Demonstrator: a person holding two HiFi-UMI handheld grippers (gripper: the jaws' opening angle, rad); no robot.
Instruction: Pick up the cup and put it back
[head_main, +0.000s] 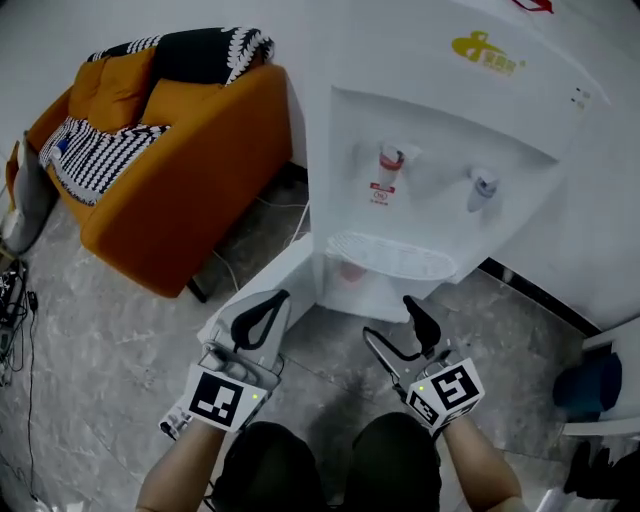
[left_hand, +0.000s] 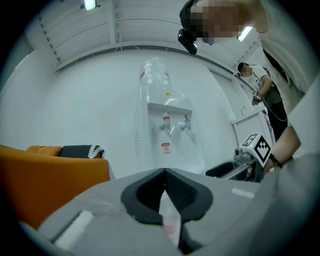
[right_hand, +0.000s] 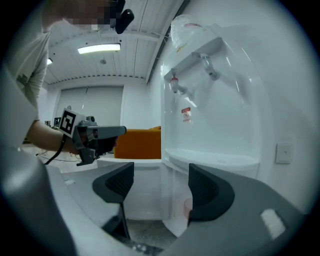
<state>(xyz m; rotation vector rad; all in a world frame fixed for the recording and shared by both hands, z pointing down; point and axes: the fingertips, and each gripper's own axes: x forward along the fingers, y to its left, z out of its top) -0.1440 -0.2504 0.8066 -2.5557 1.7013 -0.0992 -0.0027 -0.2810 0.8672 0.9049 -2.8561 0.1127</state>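
A pale pink cup (head_main: 350, 271) stands inside the open lower compartment of the white water dispenser (head_main: 440, 120), under the drip tray (head_main: 392, 256). In the right gripper view the cup (right_hand: 187, 206) shows just beside the right jaw, farther off. Through the left gripper's jaws the cup (left_hand: 170, 223) appears as a small pink shape. My left gripper (head_main: 270, 303) is held low in front of the compartment door, jaws together and nothing in them. My right gripper (head_main: 392, 320) hovers to its right with jaws wide apart and empty.
The compartment's white door (head_main: 268, 283) swings open to the left. An orange sofa (head_main: 190, 190) with patterned cushions stands at the left, with cables (head_main: 262, 205) on the floor beside it. A red tap (head_main: 389, 160) and a blue tap (head_main: 482, 187) sit above the tray.
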